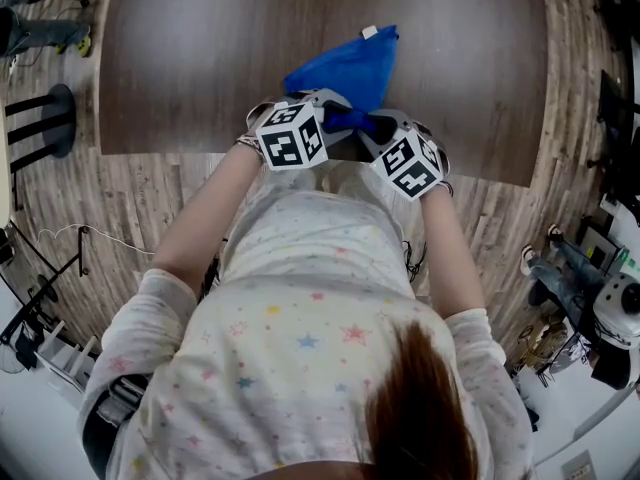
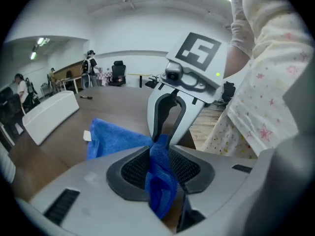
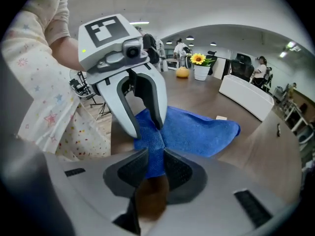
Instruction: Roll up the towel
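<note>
TEXT: none you can read | TAG: white tag [image 1: 369,32] on towel [image 1: 350,68], beyond your left tongs [image 1: 338,116] and right tongs [image 1: 363,123], too small

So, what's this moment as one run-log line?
left gripper: shut on towel | right gripper: shut on towel | towel: bunched, partly on table

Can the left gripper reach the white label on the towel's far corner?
Probably not at once: the left gripper is shut on the near edge of the towel. After letting go, nothing on the table blocks the white label.
</note>
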